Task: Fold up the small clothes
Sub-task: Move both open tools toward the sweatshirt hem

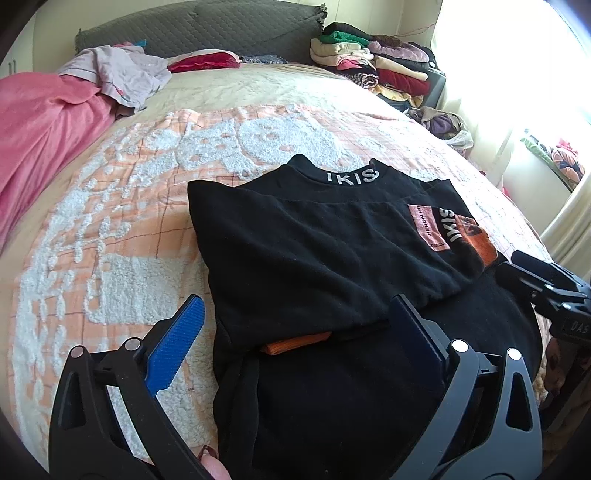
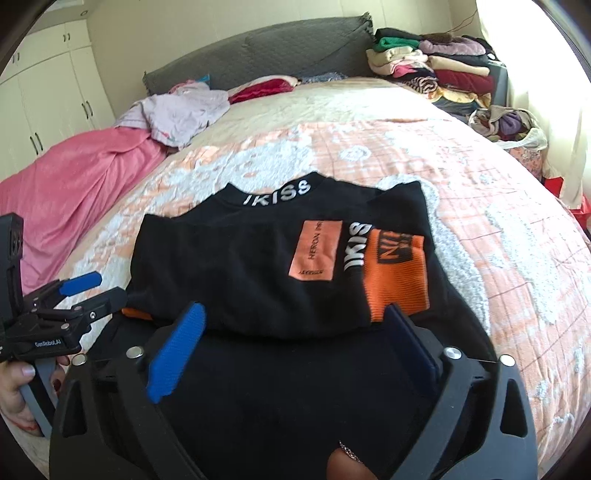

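Observation:
A black top (image 1: 295, 240) with "IKISS" on its collar and orange patches lies partly folded on the bed, collar away from me. One sleeve with an orange cuff (image 2: 395, 273) is laid across its chest. My left gripper (image 1: 297, 301) hovers open over the near left part of the top, with nothing between its blue pads (image 1: 184, 336). My right gripper (image 2: 295, 307) hangs open above the near right part, just short of the orange cuff. Each gripper shows in the other's view: the left gripper (image 2: 109, 286) held by a hand, the right gripper (image 1: 513, 266) at the frame's edge.
The bedspread (image 1: 110, 221) is peach and white. A pink blanket (image 1: 40, 140) and a crumpled lilac garment (image 1: 122, 74) lie at the far left, a red pillow (image 1: 203, 61) by the grey headboard (image 1: 221, 26). Stacked clothes (image 1: 376, 62) stand at the back right.

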`<move>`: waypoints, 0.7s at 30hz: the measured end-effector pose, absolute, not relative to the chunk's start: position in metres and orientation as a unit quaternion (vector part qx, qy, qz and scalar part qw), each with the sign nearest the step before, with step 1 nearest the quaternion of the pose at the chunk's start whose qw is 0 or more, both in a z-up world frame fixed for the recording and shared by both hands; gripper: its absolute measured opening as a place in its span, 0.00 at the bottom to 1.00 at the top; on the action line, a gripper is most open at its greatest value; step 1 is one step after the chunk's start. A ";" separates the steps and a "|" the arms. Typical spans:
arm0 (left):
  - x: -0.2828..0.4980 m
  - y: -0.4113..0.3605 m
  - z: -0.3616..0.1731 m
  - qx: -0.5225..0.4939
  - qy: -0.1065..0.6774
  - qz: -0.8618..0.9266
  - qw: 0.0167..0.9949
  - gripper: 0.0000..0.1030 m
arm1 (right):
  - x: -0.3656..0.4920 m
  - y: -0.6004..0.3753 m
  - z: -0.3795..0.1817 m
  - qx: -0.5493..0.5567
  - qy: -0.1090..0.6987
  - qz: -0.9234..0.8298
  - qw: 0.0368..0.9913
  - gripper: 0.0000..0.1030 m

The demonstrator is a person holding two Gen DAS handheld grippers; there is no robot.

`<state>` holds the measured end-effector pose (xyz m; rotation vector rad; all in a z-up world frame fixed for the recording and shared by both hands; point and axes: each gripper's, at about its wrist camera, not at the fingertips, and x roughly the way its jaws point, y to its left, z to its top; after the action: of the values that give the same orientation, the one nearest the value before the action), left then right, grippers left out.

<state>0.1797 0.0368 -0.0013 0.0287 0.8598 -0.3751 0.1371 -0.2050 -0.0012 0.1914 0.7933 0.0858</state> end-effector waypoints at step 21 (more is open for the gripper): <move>0.145 0.034 0.023 0.016 0.382 -0.174 0.908 0.91 | 0.104 -0.212 0.017 0.059 0.367 0.012 0.928 0.96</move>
<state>0.1455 0.0345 0.0231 0.0338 0.7875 -0.3598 0.1036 -0.2118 0.0165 0.1207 0.7525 0.0239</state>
